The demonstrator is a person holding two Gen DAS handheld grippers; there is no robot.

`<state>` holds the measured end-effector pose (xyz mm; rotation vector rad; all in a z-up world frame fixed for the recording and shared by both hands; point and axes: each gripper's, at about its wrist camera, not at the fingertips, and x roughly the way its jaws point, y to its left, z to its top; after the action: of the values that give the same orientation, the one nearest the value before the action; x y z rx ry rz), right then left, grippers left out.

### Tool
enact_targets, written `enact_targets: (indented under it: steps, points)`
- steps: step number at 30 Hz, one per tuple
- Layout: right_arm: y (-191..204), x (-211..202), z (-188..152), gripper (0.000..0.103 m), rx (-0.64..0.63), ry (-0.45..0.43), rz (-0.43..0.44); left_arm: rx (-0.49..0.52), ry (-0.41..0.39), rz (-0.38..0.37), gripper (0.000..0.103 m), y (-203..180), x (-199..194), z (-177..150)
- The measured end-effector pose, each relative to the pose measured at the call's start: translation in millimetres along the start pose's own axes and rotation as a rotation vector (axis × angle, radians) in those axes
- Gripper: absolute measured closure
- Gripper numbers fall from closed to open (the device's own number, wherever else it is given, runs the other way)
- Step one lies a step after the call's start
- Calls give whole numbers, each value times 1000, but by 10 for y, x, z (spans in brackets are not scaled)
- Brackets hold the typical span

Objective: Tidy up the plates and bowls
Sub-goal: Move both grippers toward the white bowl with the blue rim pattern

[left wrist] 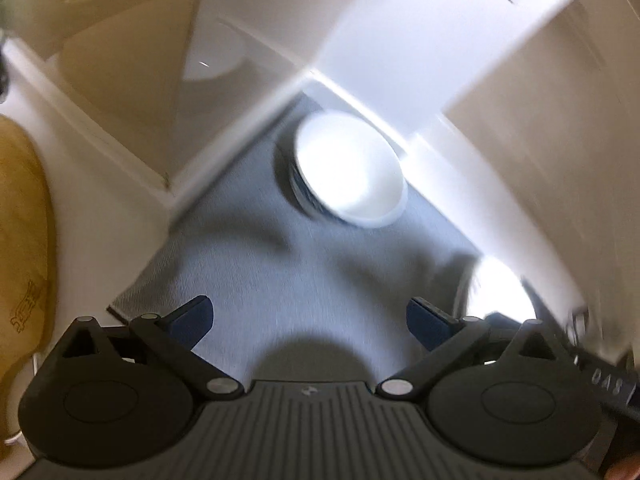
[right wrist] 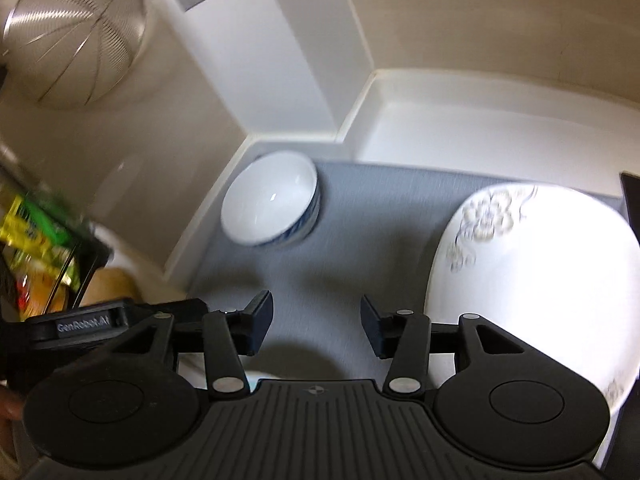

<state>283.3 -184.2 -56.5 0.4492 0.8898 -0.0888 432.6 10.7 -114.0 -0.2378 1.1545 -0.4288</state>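
Two hand-held grippers hover over a grey mat [right wrist: 360, 208] laid on a white counter [right wrist: 460, 120], where the dishes wait to be sorted. The left gripper [left wrist: 310, 320] has its jaws wide apart with nothing between them, and the right gripper [right wrist: 317, 328] also stands open and empty, its blue-padded fingers [right wrist: 262, 320] apart above bare mat.

One bowl [right wrist: 272, 204], white inside with a blue pattern on its outer wall, sits upright near the far corner of the mat, close to the counter's raised edge; in the left view the same bowl [left wrist: 348, 168] lies ahead of the open jaws. One large white plate [right wrist: 532, 292] with a pale flower print lies flat at the right of the mat, just beside the right gripper's outer finger. It seems placed within easy reach of that hand, while the bowl falls more naturally to the left one.

That makes one bowl and one plate in sight, and two grippers, neither holding anything. Off the mat, a wire mesh cover [right wrist: 76, 32] hangs by the wall and a rack of bright packets [right wrist: 36, 240] stands to the left, blurred. Sorting appears not yet begun.
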Motion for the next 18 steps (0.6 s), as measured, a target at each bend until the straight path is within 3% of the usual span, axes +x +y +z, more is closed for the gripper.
enact_targets:
  steps: [6, 18]
  points:
    - [2, 205, 186, 47, -18, -24, -8, -52, -60, 34, 1, -95, 130, 164]
    - [5, 634, 435, 43, -23, 3, -30, -102, -63, 69, 1, -40, 286, 303]
